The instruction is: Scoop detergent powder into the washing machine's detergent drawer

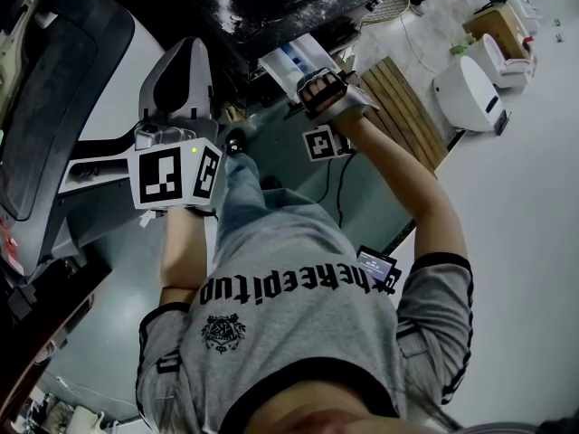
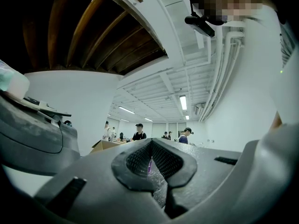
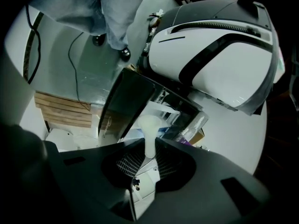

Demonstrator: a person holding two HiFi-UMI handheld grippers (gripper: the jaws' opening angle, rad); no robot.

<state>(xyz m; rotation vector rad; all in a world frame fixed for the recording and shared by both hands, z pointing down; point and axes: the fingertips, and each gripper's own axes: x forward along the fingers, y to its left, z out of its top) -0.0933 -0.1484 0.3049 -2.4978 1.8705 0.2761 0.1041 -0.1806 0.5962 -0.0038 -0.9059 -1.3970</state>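
Note:
My right gripper (image 3: 147, 155) is shut on the handle of a white scoop (image 3: 149, 129). The scoop's bowl points into the open detergent drawer (image 3: 164, 108), behind its dark front panel (image 3: 128, 101), on the white and black washing machine (image 3: 215, 45). In the head view that gripper (image 1: 317, 84) sits at the drawer (image 1: 291, 61). My left gripper (image 2: 150, 164) is shut on a crinkled clear plastic bag (image 2: 159, 190) with a purple sliver. It points up at the ceiling, and in the head view it (image 1: 179, 70) stands left of the drawer.
A slatted wooden pallet (image 1: 407, 107) and white appliances (image 1: 466, 93) lie on the floor to the right. A black cable (image 1: 339, 188) runs past the person's legs. A dark curved machine top (image 1: 54, 107) fills the left. Several people (image 2: 138, 132) stand far off.

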